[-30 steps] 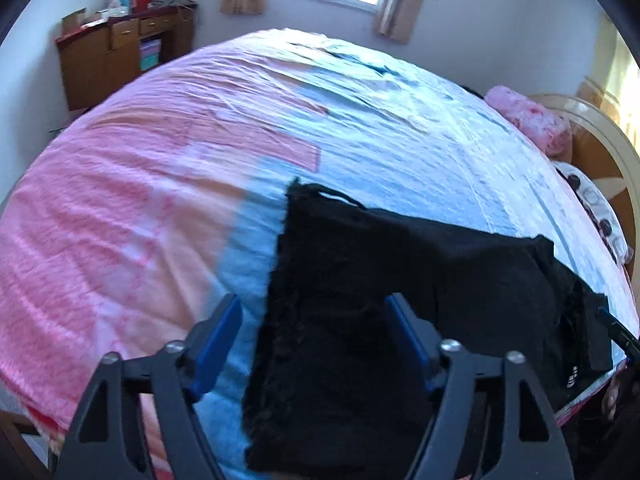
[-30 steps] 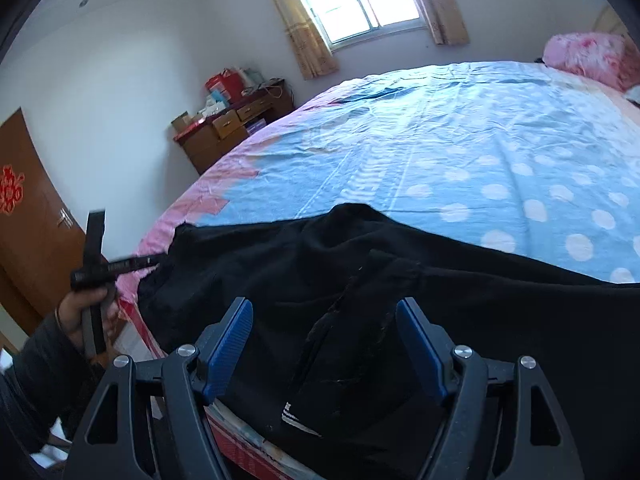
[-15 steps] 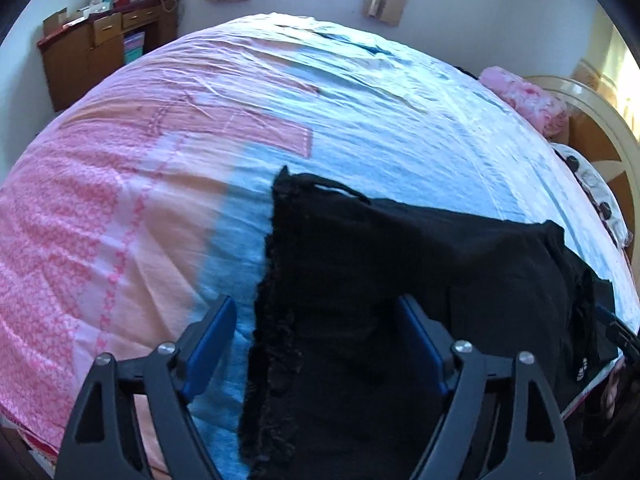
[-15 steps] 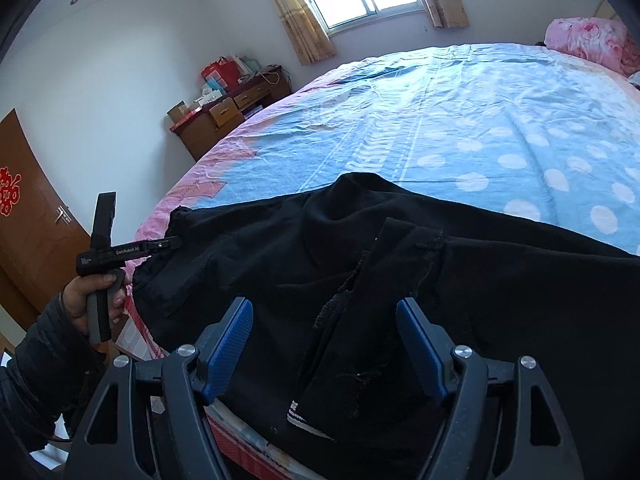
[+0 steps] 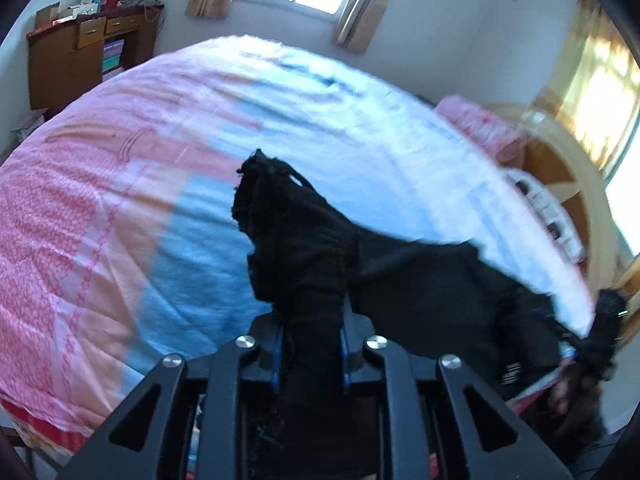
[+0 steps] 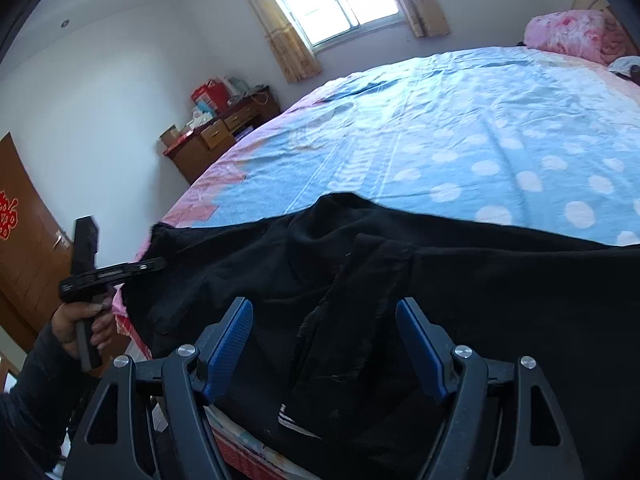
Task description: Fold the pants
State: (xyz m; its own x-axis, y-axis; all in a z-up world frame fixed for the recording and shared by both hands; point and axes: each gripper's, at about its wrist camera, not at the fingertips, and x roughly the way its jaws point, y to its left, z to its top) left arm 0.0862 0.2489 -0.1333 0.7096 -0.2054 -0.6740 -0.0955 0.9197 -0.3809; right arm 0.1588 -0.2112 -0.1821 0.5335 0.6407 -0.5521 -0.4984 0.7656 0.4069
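Black pants (image 5: 304, 240) lie along the near edge of the bed, spread out flat in the right wrist view (image 6: 500, 280). My left gripper (image 5: 310, 344) is closing its jaws, and a bunch of the pants' left end is pinched between the blue pads and raised off the cover. Seen from the right wrist, the left gripper (image 6: 112, 272) sits at that end, held by a hand (image 6: 80, 320). My right gripper (image 6: 324, 344) stands open just above the pants' middle, with folded fabric below the gap and nothing pressed between the fingers.
The bed (image 6: 440, 120) has a pink and blue dotted cover (image 5: 120, 200). A pink pillow (image 6: 568, 32) and a wooden headboard (image 5: 580, 184) are at its far right end. A cluttered wooden desk (image 5: 72, 64) stands by the window wall. A brown door (image 6: 20, 240) is at left.
My left gripper's jaws went from wide open to pinching the pants' end, and it rose, pulling the fabric up into a bunch. The right gripper stayed put and open.
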